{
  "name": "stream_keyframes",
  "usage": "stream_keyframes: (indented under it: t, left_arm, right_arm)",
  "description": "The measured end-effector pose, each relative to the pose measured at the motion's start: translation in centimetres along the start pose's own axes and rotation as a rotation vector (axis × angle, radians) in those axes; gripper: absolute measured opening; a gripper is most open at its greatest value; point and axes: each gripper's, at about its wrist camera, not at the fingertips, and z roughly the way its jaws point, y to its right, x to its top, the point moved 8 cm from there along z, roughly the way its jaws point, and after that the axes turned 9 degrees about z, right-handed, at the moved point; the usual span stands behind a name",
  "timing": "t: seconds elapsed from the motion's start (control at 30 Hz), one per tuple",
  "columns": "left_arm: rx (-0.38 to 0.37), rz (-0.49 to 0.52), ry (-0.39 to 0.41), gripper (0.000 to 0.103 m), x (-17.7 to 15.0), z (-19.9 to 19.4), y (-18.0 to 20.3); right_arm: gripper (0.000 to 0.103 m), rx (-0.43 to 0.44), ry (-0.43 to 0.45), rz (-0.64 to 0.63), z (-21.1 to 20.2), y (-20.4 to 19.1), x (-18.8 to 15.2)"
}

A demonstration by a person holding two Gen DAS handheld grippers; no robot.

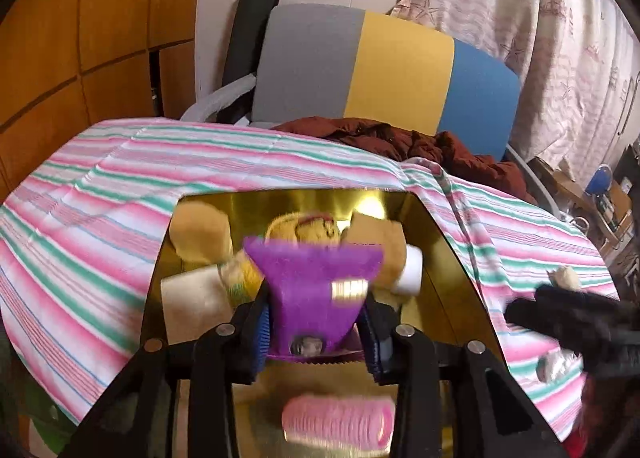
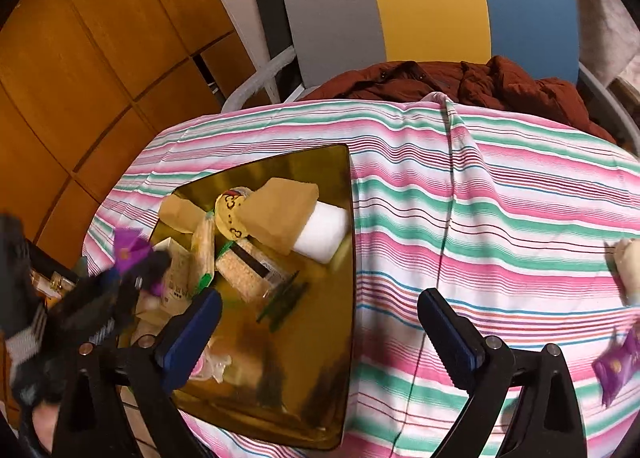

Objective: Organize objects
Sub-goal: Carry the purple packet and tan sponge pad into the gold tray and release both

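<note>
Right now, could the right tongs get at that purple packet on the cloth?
Probably yes: the right tongs are open and empty, and the purple packet lies uncovered on the striped cloth just to their right.

Domestic room. Indicators: printed curtain [image 1: 520,18] at upper right, wooden cabinet doors [image 1: 80,38] at left. A jacket [image 2: 460,82] lies on the chair [image 2: 420,6] at top centre.

A cloth [image 2: 500,186] striped pink, white and green, with thin blue and dark red lines, covers the tabletop, and on it lies a shiny gold tray [image 2: 320,338]. In the tray are tan sponges [image 2: 276,214], a white roll [image 2: 324,234], a pink curler [image 1: 338,420] and a yellow pouch [image 2: 230,216] with dark red outlines. The left gripper [image 1: 316,330] has black arms, blue pads and a purple packet [image 1: 316,278]; behind are a grey, yellow and blue chair [image 1: 396,70], a rust-brown jacket [image 2: 460,82] and orange wood panels [image 2: 80,58].
</note>
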Motion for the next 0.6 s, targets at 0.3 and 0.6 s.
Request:
stream_keyframes:
  t: [0.3,0.6]
  left_arm:
    - [0.038,0.019,0.018,0.058,0.4,-1.1,0.3]
    - [0.039,0.018,0.041,0.058,-0.8,-3.2,0.9]
  right_arm:
    - [0.100,-0.002,0.002,0.008,-0.3,0.0,-1.1]
    - [0.101,-0.027,0.013,-0.033,-0.7,-0.8,-2.1]
